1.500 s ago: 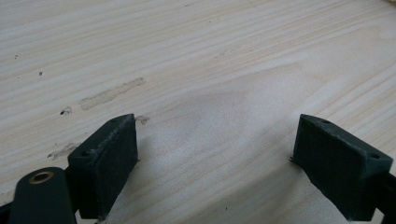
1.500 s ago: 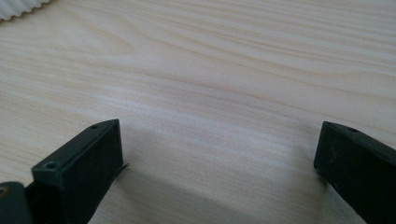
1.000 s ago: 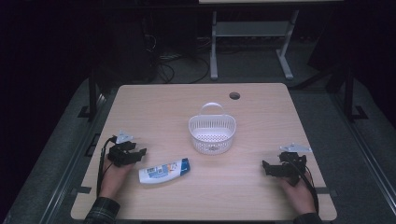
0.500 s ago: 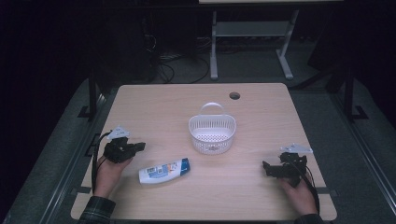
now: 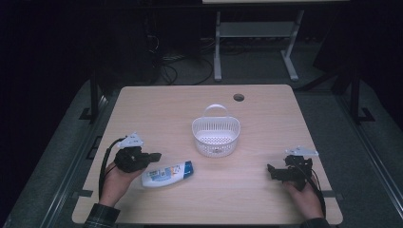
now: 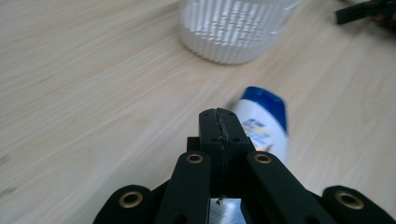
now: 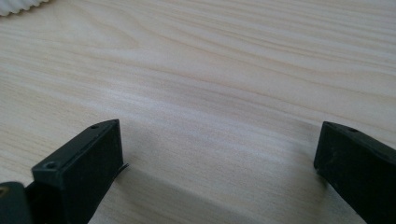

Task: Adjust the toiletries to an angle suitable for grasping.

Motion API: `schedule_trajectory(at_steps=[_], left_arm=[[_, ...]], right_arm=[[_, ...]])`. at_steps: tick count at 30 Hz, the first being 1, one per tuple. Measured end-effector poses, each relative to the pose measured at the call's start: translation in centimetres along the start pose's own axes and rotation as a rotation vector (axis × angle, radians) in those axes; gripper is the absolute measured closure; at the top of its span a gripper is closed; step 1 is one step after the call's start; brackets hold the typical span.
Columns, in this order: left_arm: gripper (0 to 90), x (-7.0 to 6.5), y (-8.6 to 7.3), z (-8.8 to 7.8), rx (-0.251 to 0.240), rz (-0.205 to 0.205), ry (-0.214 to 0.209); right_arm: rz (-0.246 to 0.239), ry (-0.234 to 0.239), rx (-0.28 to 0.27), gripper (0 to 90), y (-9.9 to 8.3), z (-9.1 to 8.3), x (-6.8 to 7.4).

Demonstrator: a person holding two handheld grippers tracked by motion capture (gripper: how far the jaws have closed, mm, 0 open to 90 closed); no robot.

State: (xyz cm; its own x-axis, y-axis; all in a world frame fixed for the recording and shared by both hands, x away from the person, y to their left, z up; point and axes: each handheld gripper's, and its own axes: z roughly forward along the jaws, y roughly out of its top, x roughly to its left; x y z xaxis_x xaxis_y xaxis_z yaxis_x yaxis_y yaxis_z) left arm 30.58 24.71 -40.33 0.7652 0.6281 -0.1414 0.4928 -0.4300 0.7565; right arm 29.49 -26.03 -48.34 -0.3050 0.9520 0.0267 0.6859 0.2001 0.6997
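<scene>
We saw the shampoo bottle [image 5: 168, 174] lying lengthwise at lower left, blue cap toward the basket [image 5: 216, 137], label unreadable, beside our left gripper [image 5: 153, 156], its jaws pressed together.

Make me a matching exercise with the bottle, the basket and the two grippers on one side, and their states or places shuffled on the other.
Things:
1. bottle
2. basket
3. left gripper
4. right gripper

States:
A. jaws open, nothing between them
B. lying on its side on the table
C. jaws shut, holding nothing
D. standing upright near the table's middle

Pairs: 1-B, 2-D, 3-C, 4-A
</scene>
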Motion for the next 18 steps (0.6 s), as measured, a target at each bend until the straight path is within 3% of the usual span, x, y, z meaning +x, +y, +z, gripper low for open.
schedule_trajectory(at_steps=[6,12,18], left_arm=[[89.9,-1.8,0.6,1.4,0.022,0.035,-0.058],[89.9,-3.1,1.1,2.3,0.042,0.078,-0.087],[89.9,-4.1,1.3,3.1,0.047,0.090,-0.115]], right_arm=[[-0.002,0.002,0.001,0.7,0.0,0.0,0.0],[-0.005,0.006,-0.001,0.7,0.0,0.0,-0.1],[-0.006,0.006,0.000,0.7,0.0,0.0,-0.1]])
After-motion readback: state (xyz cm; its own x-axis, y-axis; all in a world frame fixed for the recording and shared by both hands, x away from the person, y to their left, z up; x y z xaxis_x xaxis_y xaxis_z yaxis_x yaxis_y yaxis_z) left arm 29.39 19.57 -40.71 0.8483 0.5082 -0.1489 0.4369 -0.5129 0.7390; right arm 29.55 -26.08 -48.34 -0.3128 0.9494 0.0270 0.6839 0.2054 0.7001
